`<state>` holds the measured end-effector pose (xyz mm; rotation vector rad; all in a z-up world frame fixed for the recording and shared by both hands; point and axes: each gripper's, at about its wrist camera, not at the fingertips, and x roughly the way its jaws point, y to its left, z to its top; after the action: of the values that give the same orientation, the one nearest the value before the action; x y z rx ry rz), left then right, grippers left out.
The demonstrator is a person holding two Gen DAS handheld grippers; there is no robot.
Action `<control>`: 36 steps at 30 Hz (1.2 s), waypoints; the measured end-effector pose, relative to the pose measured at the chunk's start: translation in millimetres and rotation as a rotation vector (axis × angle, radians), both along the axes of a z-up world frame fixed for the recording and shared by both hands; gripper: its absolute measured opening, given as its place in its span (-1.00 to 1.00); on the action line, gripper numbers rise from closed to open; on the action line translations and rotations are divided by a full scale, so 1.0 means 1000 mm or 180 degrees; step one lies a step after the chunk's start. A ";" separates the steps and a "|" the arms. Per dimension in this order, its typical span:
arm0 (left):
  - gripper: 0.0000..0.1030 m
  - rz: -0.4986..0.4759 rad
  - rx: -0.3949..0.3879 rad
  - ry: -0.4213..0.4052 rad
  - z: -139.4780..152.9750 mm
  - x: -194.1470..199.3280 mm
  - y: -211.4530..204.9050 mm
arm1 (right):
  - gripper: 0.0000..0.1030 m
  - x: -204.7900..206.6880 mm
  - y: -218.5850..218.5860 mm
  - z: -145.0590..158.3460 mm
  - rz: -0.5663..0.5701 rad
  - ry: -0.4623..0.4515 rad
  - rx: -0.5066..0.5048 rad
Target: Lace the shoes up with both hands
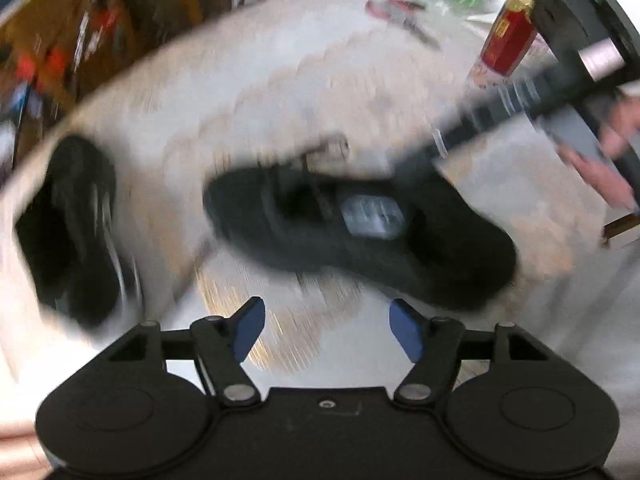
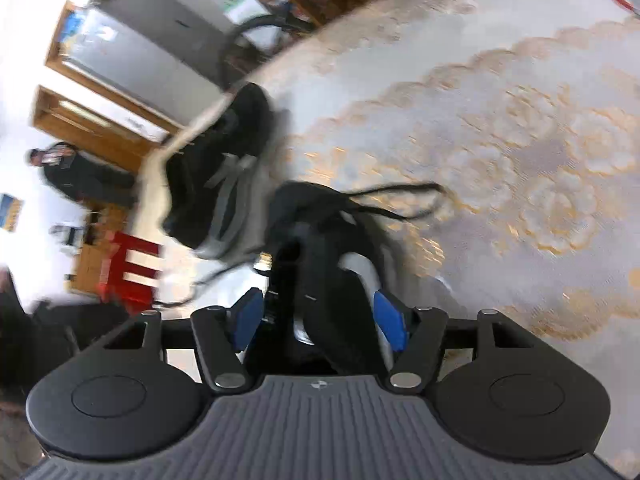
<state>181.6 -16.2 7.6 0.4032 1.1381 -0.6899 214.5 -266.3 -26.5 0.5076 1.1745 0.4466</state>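
Two shoes: both black, both on the pale patterned tablecloth of a round table, near each other but apart.

Near shoe: the black trainer lies across the middle of the left-wrist view, its opening and a grey insole label facing up; in the right-wrist view it fills the space straight ahead of the right gripper.

Far shoe: the second black shoe sits by the table's edge, grey stripes showing on its side.

Laces: the black laces trail loose off the near shoe across the cloth; no bow or knot is visible, though blur hides the eyelets.

Left gripper: the left gripper hangs above the cloth just short of the near shoe, its blue pads spread apart with nothing between them.

Right gripper: the right gripper stands with its blue pads apart either side of the near shoe's end; whether they press on it cannot be told. A hand carries it at the right of the left-wrist view.

Progress: early or mid-task by the look of it; lace ends free, tightening and tying seemingly left to do.

Far shoe's lacing: too blurred to judge.
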 end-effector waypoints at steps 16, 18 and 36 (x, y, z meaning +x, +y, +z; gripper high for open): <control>-0.93 0.0665 -0.0363 0.0268 -0.028 0.066 -0.004 | 0.25 -0.029 0.003 -0.005 -0.0205 -0.0130 -0.0108; -0.93 0.0614 -0.0353 0.0194 -0.021 0.061 -0.006 | 0.26 -0.028 0.009 0.001 -0.0120 -0.0282 -0.0125; -1.00 -0.0156 0.0072 0.1173 0.007 -0.095 0.017 | 0.51 -0.013 0.030 -0.053 -0.0450 -0.0229 -0.0536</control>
<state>87.0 1.0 14.7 0.3313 1.4887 -0.8166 201.8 -236.1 -79.7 0.4219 1.0883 0.2403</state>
